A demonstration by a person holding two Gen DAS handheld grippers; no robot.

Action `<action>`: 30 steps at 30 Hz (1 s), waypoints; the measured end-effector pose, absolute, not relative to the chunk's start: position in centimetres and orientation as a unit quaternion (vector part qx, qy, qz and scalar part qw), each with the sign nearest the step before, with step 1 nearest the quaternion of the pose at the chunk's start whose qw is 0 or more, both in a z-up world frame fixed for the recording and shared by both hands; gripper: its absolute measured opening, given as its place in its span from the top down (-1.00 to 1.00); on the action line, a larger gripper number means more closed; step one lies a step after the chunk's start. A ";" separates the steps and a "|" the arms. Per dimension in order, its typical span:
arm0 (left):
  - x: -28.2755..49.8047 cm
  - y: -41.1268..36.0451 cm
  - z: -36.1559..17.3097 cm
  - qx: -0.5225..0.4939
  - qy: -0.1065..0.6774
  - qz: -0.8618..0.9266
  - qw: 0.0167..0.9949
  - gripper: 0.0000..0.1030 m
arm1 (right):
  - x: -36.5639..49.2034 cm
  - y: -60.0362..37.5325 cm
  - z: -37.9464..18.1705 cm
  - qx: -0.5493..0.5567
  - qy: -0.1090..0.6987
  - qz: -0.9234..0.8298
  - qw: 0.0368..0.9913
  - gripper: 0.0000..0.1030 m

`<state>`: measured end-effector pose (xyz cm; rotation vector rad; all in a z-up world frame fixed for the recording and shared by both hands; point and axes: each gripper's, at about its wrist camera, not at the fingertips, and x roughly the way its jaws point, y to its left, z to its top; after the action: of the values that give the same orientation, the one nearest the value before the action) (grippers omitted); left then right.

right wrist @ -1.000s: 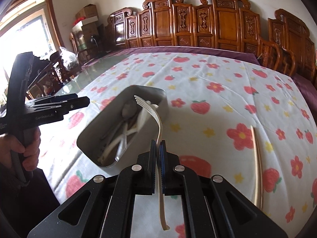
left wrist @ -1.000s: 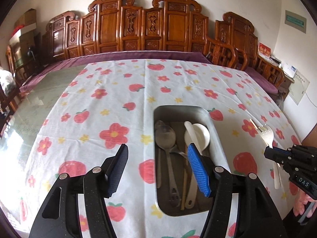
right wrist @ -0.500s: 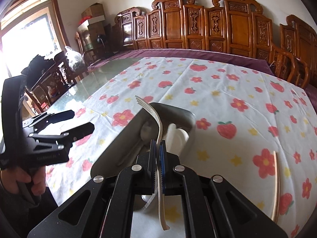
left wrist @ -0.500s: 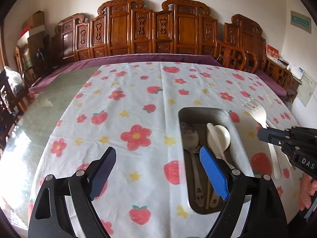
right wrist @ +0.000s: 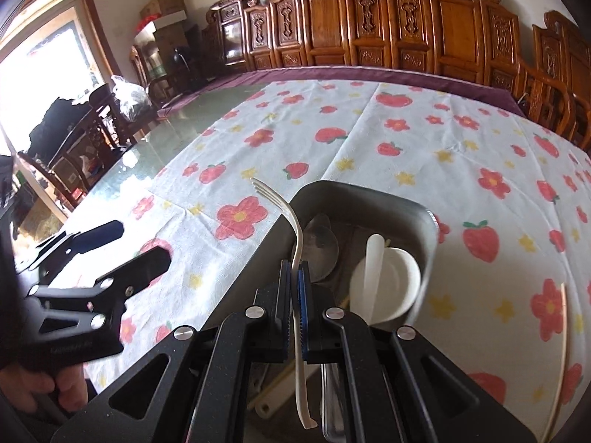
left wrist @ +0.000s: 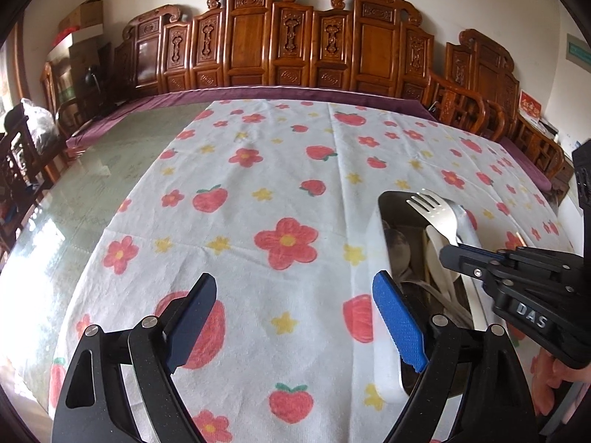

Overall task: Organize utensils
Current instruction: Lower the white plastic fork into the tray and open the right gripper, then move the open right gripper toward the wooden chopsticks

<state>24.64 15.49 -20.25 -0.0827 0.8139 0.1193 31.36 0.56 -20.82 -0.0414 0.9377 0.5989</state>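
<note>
While the fork (right wrist: 297, 243) is pinched at mid-handle between the closed pads of the right gripper (right wrist: 294, 297), its tines rise up and away over the near-left rim of the metal tray (right wrist: 430, 254), and its pale handle end hangs back toward the camera. Its long axis runs roughly along the tray's length, so lowering it should lay it in line with what lies there already: a steel spoon (right wrist: 322, 247), a white ceramic spoon (right wrist: 388, 277) and what looks like another pale handle near the bottom. From the left wrist view the fork's head (left wrist: 436, 214) sits above the tray's far end, the right gripper (left wrist: 458, 251) directly over the tray. The left gripper (left wrist: 295, 317) hovers wide open and empty over the strawberry tablecloth (left wrist: 258, 184), just left of the tray. A single chopstick (right wrist: 561, 350) lies on the cloth to the tray's right, nearer the right hand.
</note>
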 end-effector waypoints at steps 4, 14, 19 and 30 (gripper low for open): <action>24.7 15.5 -20.3 -0.038 0.395 0.060 0.916 -0.61 | 31.8 0.7 -21.7 -0.013 0.456 0.275 0.846 0.89; 24.6 14.7 -20.0 -0.041 0.390 0.049 0.919 -0.61 | 31.3 -0.3 -21.6 -0.029 0.445 0.275 0.852 0.86; 24.4 14.1 -19.8 -0.039 0.388 0.041 0.920 -0.61 | 31.1 -1.8 -20.3 -0.036 0.431 0.272 0.860 0.86; 23.9 10.3 -18.7 -0.040 0.375 -0.006 0.926 -0.61 | 28.2 -11.4 -17.1 -0.054 0.388 0.223 0.892 0.86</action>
<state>23.88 10.26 -18.66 -0.0817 0.7684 -0.0115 28.17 -11.41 -17.06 -0.1124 0.8060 0.4632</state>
